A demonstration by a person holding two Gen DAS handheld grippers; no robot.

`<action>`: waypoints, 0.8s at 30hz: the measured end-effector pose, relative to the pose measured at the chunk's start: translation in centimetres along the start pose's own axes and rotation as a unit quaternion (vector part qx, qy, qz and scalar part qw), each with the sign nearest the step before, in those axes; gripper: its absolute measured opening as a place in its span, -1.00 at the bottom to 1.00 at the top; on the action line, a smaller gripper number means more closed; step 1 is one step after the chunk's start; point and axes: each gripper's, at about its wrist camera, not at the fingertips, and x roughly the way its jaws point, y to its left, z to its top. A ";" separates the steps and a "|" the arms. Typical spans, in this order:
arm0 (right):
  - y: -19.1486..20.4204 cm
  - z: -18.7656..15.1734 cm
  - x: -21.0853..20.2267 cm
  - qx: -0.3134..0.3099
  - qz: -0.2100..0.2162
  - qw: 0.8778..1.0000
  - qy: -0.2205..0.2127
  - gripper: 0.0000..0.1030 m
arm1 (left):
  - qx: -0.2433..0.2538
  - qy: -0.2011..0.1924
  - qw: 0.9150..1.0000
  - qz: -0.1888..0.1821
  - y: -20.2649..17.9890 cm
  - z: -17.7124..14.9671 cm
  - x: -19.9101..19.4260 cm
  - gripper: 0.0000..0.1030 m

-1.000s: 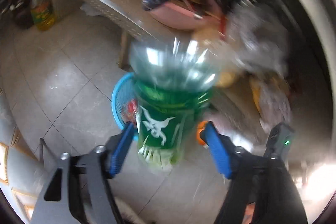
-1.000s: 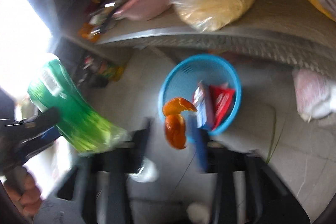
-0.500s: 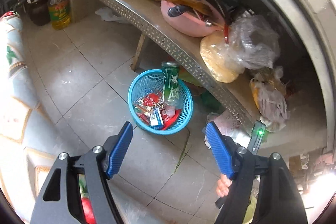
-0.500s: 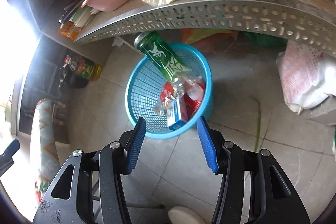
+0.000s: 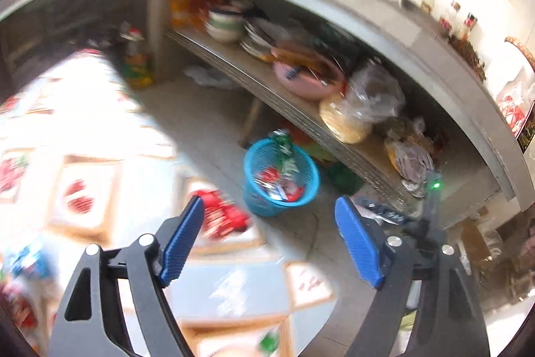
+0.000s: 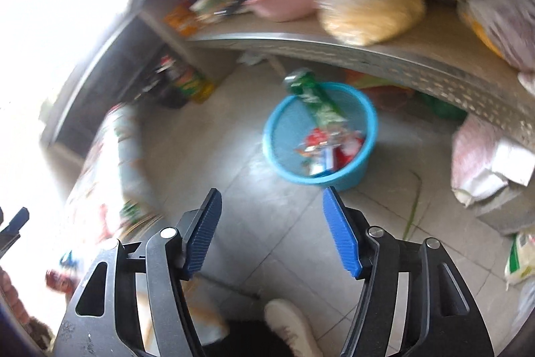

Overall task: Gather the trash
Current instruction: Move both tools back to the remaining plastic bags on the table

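We see a green-labelled bottle leaning in the blue basket among red wrappers, left gripper and right gripper both spread wide, empty

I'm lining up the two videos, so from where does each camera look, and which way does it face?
Left wrist: on the left gripper, looking down across a patterned tabletop to the basket under the shelf; both open fingers show.
Right wrist: on the right gripper, higher, facing down at the floor; open fingers and the person's shoe show.
Shared: basket, green bottle, shelf.
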 end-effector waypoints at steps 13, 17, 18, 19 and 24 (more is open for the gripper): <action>22.0 -3.6 1.8 -0.232 0.180 0.948 0.124 0.20 | -0.098 -0.107 0.974 0.176 9.2 -14.7 -18.1 0.64; 29.9 -6.5 4.0 -0.311 0.212 0.913 0.158 0.20 | -0.105 -0.094 0.970 0.200 9.8 -18.0 -18.9 0.64; 31.5 -7.5 4.4 -0.332 0.213 0.905 0.160 0.20 | -0.107 -0.086 0.969 0.206 9.9 -18.9 -18.8 0.64; 33.3 -8.3 4.9 -0.357 0.211 0.896 0.160 0.20 | -0.107 -0.079 0.968 0.212 10.0 -19.6 -18.6 0.64; 39.1 -12.2 7.3 -0.470 0.171 0.854 0.140 0.20 | -0.109 -0.060 0.964 0.237 10.0 -23.0 -17.5 0.64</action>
